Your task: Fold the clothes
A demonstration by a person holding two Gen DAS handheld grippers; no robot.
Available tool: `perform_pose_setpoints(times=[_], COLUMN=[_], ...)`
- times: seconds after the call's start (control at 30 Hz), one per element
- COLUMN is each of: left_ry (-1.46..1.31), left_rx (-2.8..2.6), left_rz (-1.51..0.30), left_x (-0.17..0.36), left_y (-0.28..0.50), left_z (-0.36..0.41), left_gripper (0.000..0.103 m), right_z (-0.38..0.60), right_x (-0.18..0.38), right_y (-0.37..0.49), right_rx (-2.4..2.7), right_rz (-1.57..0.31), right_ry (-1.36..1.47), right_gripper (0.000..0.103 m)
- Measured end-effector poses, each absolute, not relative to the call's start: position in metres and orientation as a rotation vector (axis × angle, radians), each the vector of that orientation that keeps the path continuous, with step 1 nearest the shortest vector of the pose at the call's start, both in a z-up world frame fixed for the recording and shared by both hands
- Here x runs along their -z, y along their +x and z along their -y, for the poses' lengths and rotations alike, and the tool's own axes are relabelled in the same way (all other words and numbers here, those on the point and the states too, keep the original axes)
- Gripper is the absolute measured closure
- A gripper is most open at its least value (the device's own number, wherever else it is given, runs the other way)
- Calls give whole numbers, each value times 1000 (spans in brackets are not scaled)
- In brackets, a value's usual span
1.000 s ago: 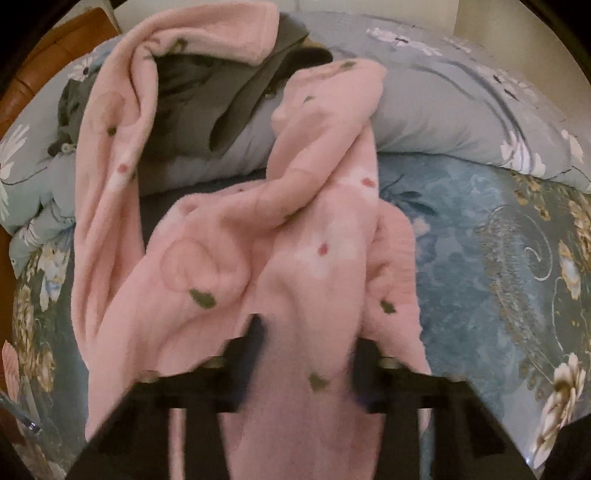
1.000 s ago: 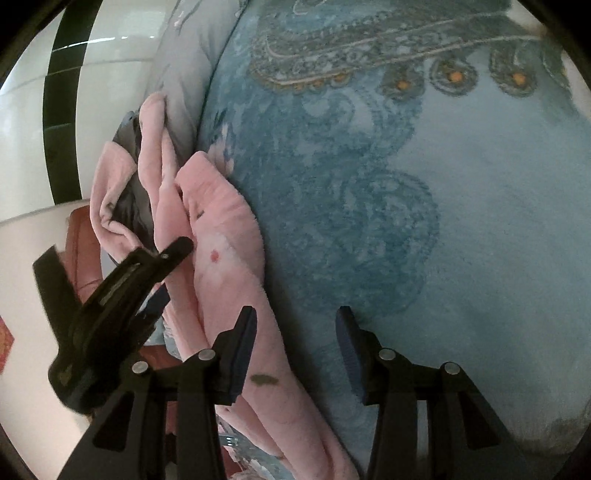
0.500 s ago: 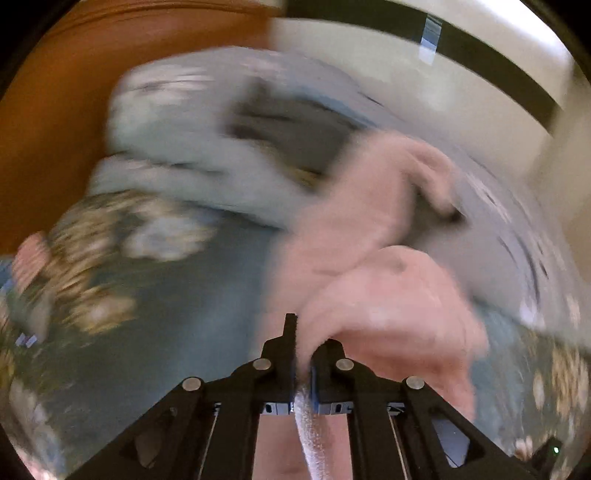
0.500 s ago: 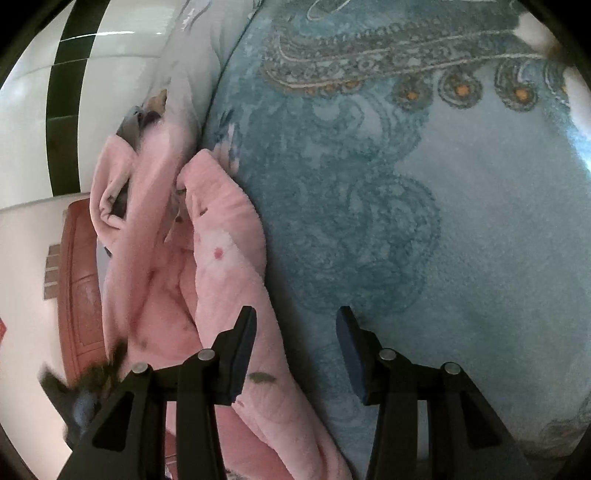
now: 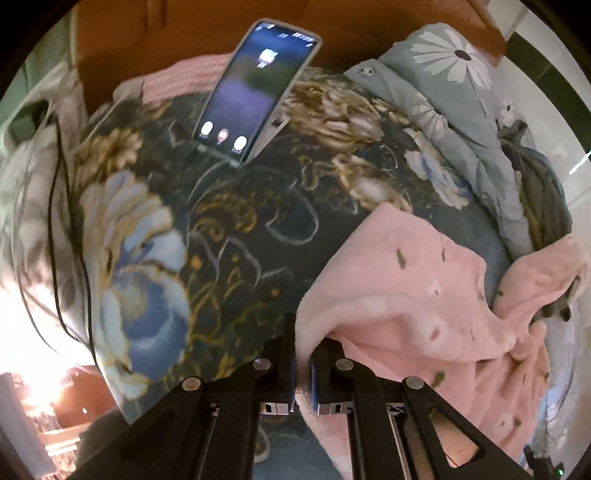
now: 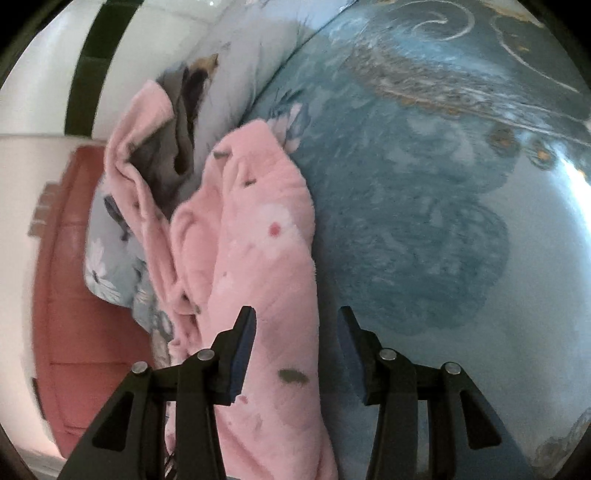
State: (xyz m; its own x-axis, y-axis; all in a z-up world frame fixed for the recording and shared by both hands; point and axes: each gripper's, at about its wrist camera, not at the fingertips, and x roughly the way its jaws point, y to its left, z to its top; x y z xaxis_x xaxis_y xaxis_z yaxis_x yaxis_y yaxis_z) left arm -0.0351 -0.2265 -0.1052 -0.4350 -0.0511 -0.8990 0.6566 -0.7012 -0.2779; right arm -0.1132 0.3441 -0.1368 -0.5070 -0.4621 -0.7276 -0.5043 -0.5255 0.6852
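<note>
A pink fleece garment (image 5: 417, 288) with small flower prints lies crumpled on a blue patterned bedspread (image 5: 229, 236). My left gripper (image 5: 303, 350) is shut on an edge of this garment, which trails off to the right. In the right wrist view the same pink garment (image 6: 262, 258) lies in a long heap. My right gripper (image 6: 295, 325) is open, with its jaws straddling the garment's right edge, left finger over the fabric and right finger over the bedspread (image 6: 424, 221). A dark grey garment (image 6: 177, 140) lies under the far pink folds.
A lit phone (image 5: 255, 88) stands on a stand at the bed's far side, by a wooden headboard (image 5: 166, 33). A grey daisy-print quilt (image 5: 458, 96) is bunched at the right. A black cable (image 5: 62, 206) runs along the left. A red-brown wooden panel (image 6: 74, 295) stands left of the bed.
My left gripper has closed on the pink garment's edge and swung left, so the phone and headboard are now in view. My right gripper stayed open and shifted slightly along the garment.
</note>
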Motion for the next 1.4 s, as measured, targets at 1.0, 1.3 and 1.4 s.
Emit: perform_pose_setpoints(times=[1.0,1.3,1.4], left_ry=[1679,1779,1818], left_rx=[2528,2401,2407], left_rz=[-669,-721,-722], left_x=[80,105,98], left_y=[-65,-48,-51], left_z=[48,85,84], left_gripper=[97,93,75], right_z=[-533,-538,-536], right_x=[45,113,105], right_y=[-2,29,25], right_rx=[-2200,-2000,-2005], right_rz=[-1472,-1541,-1492], right_ry=[-1005,-1112,-1155], right_gripper=[100,100,97])
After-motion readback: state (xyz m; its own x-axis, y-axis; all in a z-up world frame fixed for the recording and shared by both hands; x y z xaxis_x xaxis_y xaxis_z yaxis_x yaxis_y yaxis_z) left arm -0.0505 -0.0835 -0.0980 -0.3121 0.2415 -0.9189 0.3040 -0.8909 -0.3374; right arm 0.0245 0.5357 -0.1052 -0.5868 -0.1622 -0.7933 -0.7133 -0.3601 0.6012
